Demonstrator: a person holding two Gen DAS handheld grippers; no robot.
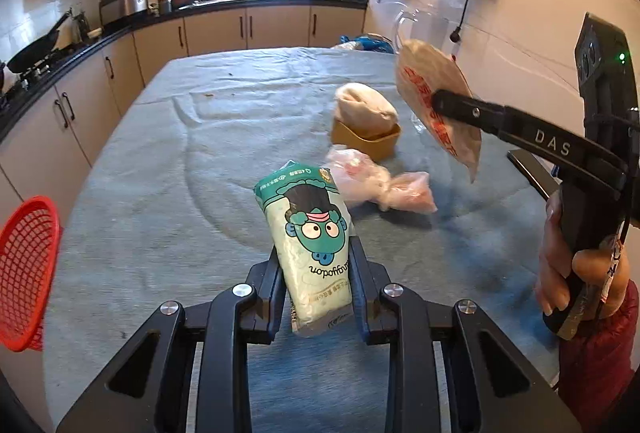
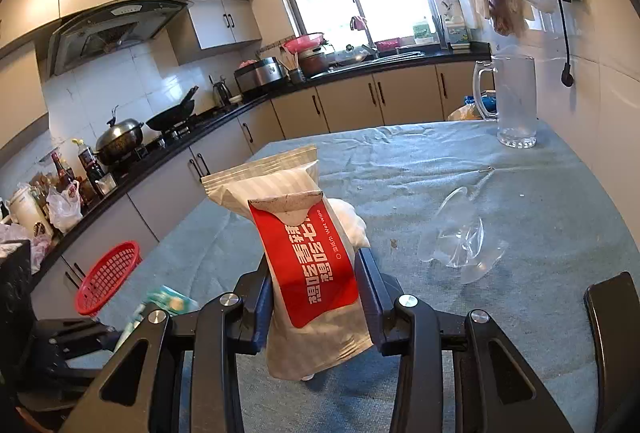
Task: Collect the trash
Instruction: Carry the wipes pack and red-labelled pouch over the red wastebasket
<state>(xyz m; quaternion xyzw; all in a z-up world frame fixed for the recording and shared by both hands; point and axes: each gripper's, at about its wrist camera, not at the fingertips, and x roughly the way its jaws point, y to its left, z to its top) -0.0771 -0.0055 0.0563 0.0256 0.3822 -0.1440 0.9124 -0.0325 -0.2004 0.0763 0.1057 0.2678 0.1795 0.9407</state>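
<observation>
My left gripper (image 1: 316,273) is shut on a green-and-white tissue packet (image 1: 310,245) with a cartoon face, held above the grey-clothed table (image 1: 180,153). My right gripper (image 2: 316,285) is shut on a white wet-wipe packet with a red label (image 2: 308,257), held in the air; the packet also shows at the right of the left wrist view (image 1: 438,109). A red mesh basket (image 1: 24,273) hangs off the table's left edge and shows in the right wrist view (image 2: 108,277). On the table lie a crumpled pink plastic bag (image 1: 376,181) and crumpled clear plastic (image 2: 460,241).
A brown box holding a white bag (image 1: 366,121) stands mid-table. A glass pitcher (image 2: 514,101) stands at the far right by the wall. A dark flat object (image 2: 616,333) lies at the table's right edge. Kitchen counters (image 1: 80,53) run along the left and back.
</observation>
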